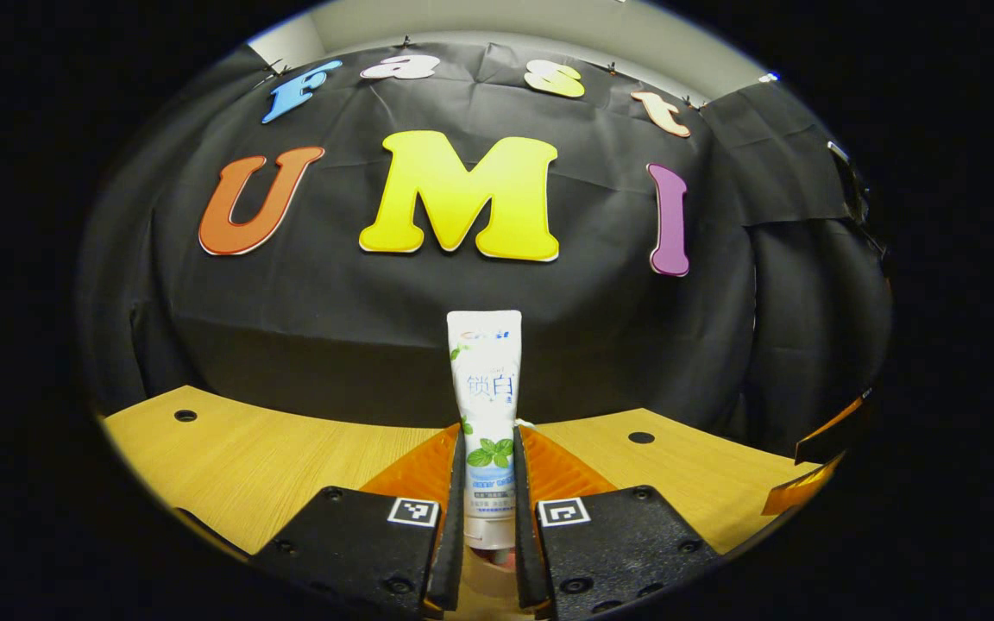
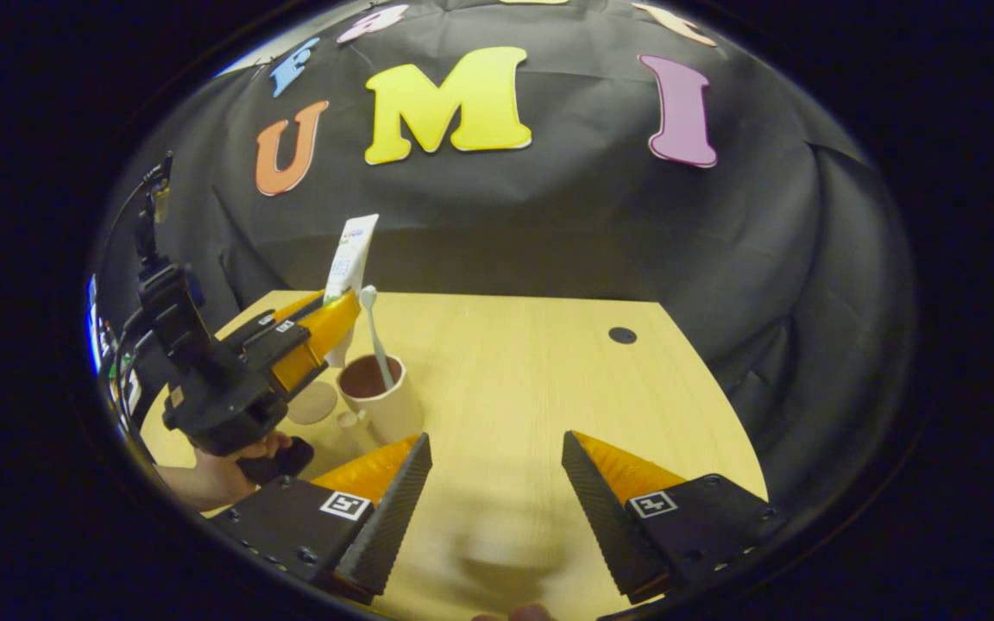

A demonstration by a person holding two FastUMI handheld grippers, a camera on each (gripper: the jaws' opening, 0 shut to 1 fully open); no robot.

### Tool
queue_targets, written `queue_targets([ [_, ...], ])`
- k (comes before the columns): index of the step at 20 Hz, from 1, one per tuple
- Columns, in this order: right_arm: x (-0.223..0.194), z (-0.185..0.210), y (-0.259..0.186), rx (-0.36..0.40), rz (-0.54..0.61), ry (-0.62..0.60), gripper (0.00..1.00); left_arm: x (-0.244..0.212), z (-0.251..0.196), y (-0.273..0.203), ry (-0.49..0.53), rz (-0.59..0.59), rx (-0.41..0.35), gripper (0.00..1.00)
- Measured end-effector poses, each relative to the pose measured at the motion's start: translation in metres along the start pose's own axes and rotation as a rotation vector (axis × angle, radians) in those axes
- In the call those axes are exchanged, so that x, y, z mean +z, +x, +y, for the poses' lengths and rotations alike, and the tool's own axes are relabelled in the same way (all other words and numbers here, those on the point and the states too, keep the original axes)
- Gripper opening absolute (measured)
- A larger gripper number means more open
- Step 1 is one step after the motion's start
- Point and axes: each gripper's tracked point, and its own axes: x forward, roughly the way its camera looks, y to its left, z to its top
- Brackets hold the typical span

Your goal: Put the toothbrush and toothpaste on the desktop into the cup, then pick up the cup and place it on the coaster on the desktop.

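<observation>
Toothpaste held upright over the desktop, toothbrush in the cup

The left gripper (image 1: 488, 509) clamps the toothpaste (image 1: 486, 405) upright between its jaws; just right of it the toothbrush (image 2: 375, 332) leans in the cup (image 2: 380, 398); the right gripper (image 2: 497, 483) stands wide open above the desktop (image 2: 531, 379).

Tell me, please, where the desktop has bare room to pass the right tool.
Bare wood runs from the right tool to the desktop far edge. Crowded on the left: cup holding toothbrush, coaster, left tool gripping toothpaste.
</observation>
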Motion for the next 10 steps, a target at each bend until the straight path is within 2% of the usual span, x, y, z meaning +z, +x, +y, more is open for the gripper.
queue_targets([
  [7, -0.009, -0.004, 0.002, -0.004, 0.01, 0.009, 0.93, -0.04, -0.007, 0.003, 0.014, 0.043, -0.023, 0.29],
  [10, -0.02, -0.008, 0.01, -0.012, 0.047, 0.02, 0.93, -0.053, -0.005, 0.002, 0.037, 0.062, -0.02, 0.31],
])
